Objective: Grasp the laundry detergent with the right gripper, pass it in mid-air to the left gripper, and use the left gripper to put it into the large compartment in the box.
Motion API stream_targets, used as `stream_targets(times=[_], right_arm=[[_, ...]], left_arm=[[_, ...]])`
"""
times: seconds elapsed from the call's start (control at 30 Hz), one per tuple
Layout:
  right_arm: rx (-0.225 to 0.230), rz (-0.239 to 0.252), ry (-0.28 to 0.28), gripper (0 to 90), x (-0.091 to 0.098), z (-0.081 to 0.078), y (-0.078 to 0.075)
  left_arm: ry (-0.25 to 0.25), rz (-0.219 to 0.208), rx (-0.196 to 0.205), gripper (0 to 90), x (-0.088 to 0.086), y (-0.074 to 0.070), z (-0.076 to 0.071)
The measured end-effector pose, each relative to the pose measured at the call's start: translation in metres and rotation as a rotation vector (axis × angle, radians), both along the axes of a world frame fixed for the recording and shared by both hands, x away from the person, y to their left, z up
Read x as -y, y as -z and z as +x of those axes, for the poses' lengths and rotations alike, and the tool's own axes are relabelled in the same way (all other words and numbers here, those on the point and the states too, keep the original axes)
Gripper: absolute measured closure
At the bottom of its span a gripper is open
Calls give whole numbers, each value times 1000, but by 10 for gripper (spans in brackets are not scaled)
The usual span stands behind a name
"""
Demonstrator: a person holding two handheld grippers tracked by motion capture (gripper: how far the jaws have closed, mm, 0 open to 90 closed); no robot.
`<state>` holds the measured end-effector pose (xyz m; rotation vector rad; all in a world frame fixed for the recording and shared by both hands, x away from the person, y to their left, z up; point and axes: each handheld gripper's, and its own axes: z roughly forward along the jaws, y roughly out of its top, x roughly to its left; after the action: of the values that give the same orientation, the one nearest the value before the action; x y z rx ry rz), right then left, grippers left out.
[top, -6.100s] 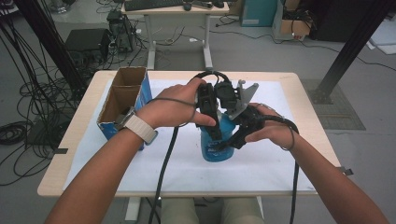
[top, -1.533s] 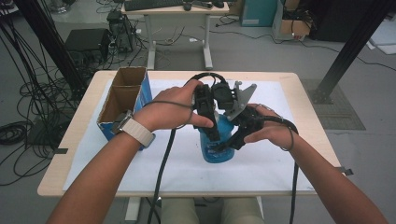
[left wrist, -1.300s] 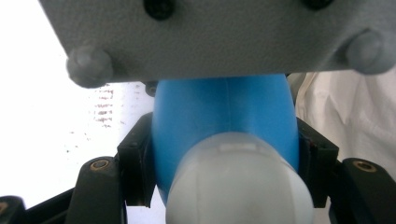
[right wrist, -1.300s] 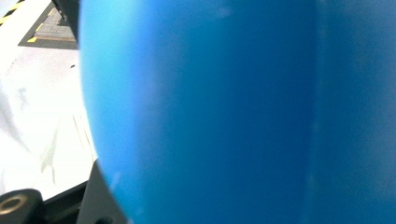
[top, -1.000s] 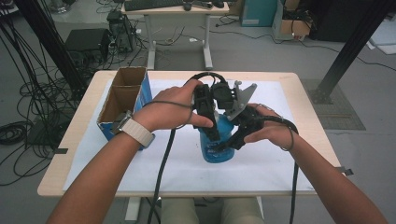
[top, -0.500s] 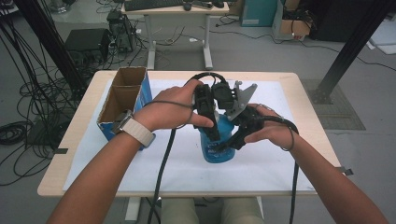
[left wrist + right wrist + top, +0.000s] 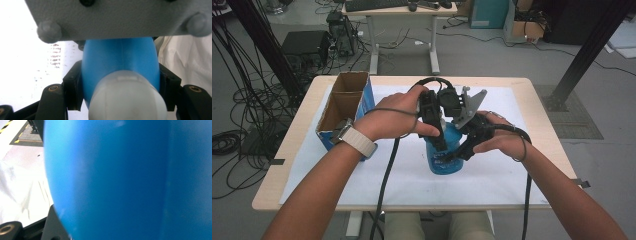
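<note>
A blue bottle (image 7: 443, 162) stands upright on the white sheet near the table's middle. My left gripper (image 7: 437, 137) comes down on it from above. In the left gripper view its black fingers (image 7: 72, 92) press both sides of the blue body (image 7: 120, 60) just beyond a whitish cap (image 7: 127, 97). My right gripper (image 7: 457, 152) holds the bottle from the right side, its grey plate (image 7: 467, 107) tilted above. The bottle's blue wall (image 7: 112, 180) sits very close in the right gripper view, with one black finger (image 7: 51, 225) against its lower left.
An open cardboard box (image 7: 343, 107) with blue sides stands at the table's left edge. The white sheet (image 7: 412, 180) covers most of the tabletop. Cables trail from both grippers toward the front edge. Another desk (image 7: 402, 10) and floor cables lie beyond the table.
</note>
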<state>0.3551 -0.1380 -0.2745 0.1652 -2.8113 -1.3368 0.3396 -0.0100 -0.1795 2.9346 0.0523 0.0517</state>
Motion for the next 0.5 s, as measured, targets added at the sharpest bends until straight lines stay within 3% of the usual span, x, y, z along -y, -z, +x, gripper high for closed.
stream_targets(times=[0.5], right_arm=[[5,7,-5,427,-1,1,0]], left_arm=[[-3,4,-4,371,-2,0,0]])
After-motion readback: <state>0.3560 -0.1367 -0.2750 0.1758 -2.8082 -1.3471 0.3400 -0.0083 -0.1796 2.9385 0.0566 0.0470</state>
